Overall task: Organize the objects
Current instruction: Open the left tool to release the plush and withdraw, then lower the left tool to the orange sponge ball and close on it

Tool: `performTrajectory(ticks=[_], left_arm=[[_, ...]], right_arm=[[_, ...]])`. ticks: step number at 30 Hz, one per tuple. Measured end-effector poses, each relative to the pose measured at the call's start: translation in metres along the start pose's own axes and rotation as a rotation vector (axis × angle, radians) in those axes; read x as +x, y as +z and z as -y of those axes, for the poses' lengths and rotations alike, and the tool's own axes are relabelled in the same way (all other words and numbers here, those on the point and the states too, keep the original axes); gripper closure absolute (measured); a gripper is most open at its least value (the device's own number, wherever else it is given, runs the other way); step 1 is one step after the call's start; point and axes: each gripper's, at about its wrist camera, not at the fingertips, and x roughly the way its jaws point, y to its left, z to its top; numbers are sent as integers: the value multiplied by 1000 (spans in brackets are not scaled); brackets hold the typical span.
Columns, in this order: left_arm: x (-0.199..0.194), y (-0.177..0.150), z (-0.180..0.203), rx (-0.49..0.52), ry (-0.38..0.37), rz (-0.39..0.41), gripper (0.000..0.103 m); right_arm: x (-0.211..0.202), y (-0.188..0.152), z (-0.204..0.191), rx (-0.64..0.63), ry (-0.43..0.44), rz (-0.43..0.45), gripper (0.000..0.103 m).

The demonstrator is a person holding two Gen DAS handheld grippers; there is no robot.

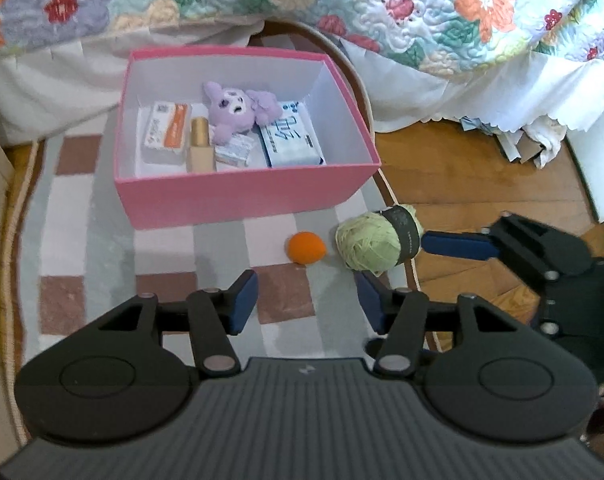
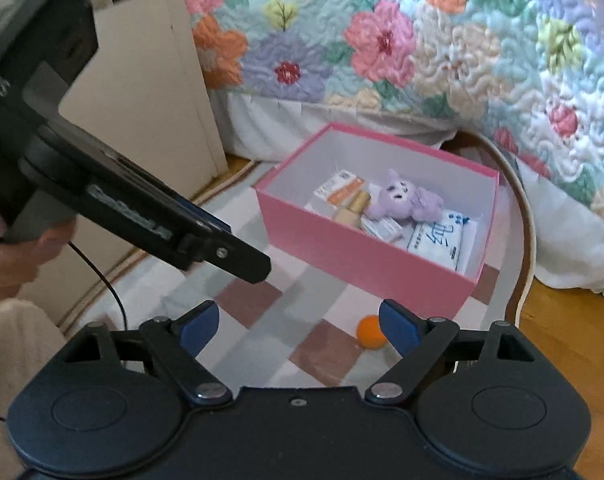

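A: Item one, nearest: left gripper (image 1: pixel 305 300). State?

B: Released, jaws apart, nothing between the pads, only rug under them. Item two: right gripper (image 2: pixel 298 326), also released and empty, jaws wide. In the left view one of its blue fingers (image 1: pixel 457 245) reaches in from the right and lies just beside the yarn's dark label band; I cannot tell if it touches.

A: Items still loose?

B: Two. Orange ball (image 1: pixel 306 249) on the rug, just ahead of the left gripper. Green yarn (image 1: pixel 367 246) just to its right, at the rug's edge.

A: Step in hand?

B: By my reading, between picks. Neither claw carries anything, and both hang short of the loose pair.

A: Next move calls for what?

B: Likely one gripper down over the ball or the yarn, jaws set astride it, then shut. The yarn is soft and round, so a hold across its middle seems safer than on the band.

A: Next item out?

B: Pink box (image 1: pixel 238 200), open, just beyond the ball. Inside: purple plush (image 1: pixel 234 110), gold-capped bottle (image 1: pixel 200 144), orange-and-white carton (image 1: pixel 166 132), blue-print pack (image 1: pixel 292 138), one small packet between.

A: Surface and room?

B: Checked rug (image 1: pixel 82 216) with a corded border, on wood floor (image 1: pixel 481 176). Farthest: floral quilt (image 1: pixel 381 4) hanging over white skirting.
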Motion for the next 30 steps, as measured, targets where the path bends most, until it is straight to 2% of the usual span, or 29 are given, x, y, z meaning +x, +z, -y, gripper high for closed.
performTrajectory(ticks=[4,6,8,13,16,21,25,27,30], left_arm=[[24,-11,-9,8,4,56,48],[36,-15,-10,71,9,95,37],[50,-17,-14,91,34,103,37],[83,-17,-32,46,-11,105,37],[104,-18,-36,51,-42,84,38],[135,-20,-44,-5,-107,64,41],[143,-25,-48,-17,-139,93,42],[141,-26,-53,-25,-151,114,42],[136,-28,-57,-38,-175,118,42]], right_arm=[[36,-26,15,13,-53,4,14],[56,-36,22,29,-71,-4,14],[71,-45,24,17,-90,-5,16],[103,-54,31,36,-103,-3,19],[120,-59,36,51,-124,3,25],[143,-70,48,65,-185,-27,51],[148,-74,50,51,-207,5,55],[152,-75,45,18,-221,8,63],[155,-75,37,-10,-258,23,66]])
